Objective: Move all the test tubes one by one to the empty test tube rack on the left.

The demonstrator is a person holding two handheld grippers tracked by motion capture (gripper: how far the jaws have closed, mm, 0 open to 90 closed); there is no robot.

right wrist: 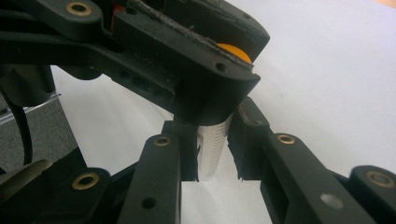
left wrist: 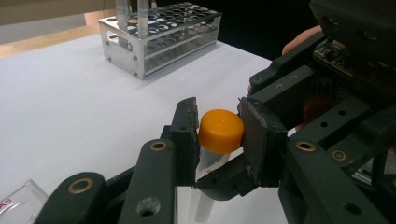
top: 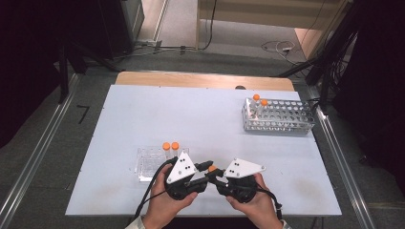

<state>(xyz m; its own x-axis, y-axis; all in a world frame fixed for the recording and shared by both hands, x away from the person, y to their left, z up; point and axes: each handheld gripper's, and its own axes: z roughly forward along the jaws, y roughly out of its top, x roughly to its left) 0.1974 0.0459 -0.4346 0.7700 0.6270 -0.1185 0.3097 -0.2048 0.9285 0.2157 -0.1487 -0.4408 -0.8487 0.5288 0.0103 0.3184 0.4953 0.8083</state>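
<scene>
A clear tube with an orange cap (top: 212, 168) is held upright just above the white table near its front edge, between my two grippers. My left gripper (left wrist: 219, 133) is shut on the orange cap (left wrist: 221, 130), its pads pressing both sides. Below the cap, the right gripper (right wrist: 214, 151) is shut on the tube's graduated clear body (right wrist: 212, 158). In the high view the left gripper (top: 208, 167) and right gripper (top: 216, 174) meet tip to tip, each in one hand. The left gripper's jaw hides most of the cap (right wrist: 236, 52) in the right gripper view.
A metal tube rack (top: 279, 117) with two orange-capped tubes (top: 260, 100) stands at the back right. A clear plastic tray (top: 150, 164) lies left of the grippers, with two orange-capped tubes (top: 170, 146) at its far edge. The white board (top: 191, 114) stretches behind.
</scene>
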